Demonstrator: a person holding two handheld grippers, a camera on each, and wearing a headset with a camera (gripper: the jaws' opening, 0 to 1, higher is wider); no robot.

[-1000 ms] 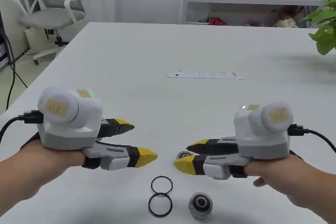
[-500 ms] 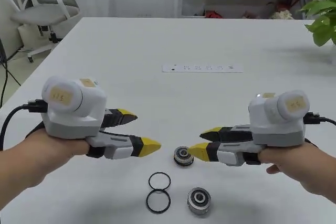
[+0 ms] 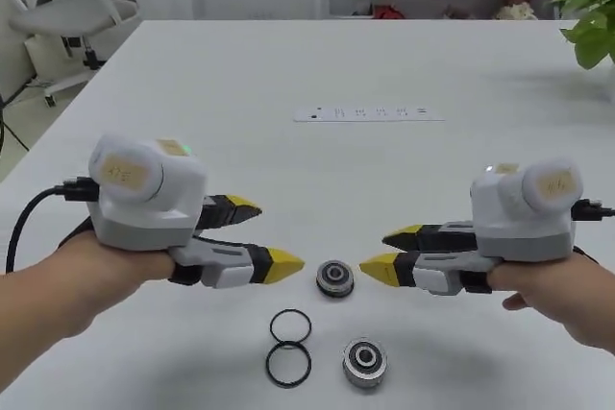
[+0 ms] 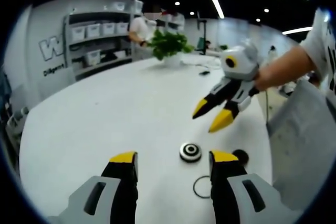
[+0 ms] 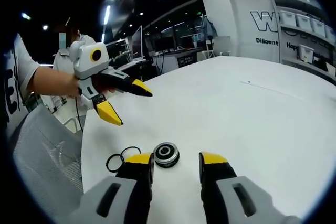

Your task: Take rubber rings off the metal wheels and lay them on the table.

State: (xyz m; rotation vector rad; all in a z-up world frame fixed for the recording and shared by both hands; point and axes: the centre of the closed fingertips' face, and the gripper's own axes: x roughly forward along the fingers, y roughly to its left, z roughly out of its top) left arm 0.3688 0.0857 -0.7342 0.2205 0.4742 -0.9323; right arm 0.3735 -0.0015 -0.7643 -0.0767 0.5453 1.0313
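Head view: wheel (image 3: 335,277) seemingly beside right gripper (image 3: 376,251)

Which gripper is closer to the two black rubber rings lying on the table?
Left. The left gripper has its tips just behind the rubber rings. The right gripper is farther off to their right, past a metal wheel.

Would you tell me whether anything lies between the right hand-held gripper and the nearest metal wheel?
Nothing visible does: bare table separates the right hand-held gripper from the metal wheel; the rubber rings lie aside.
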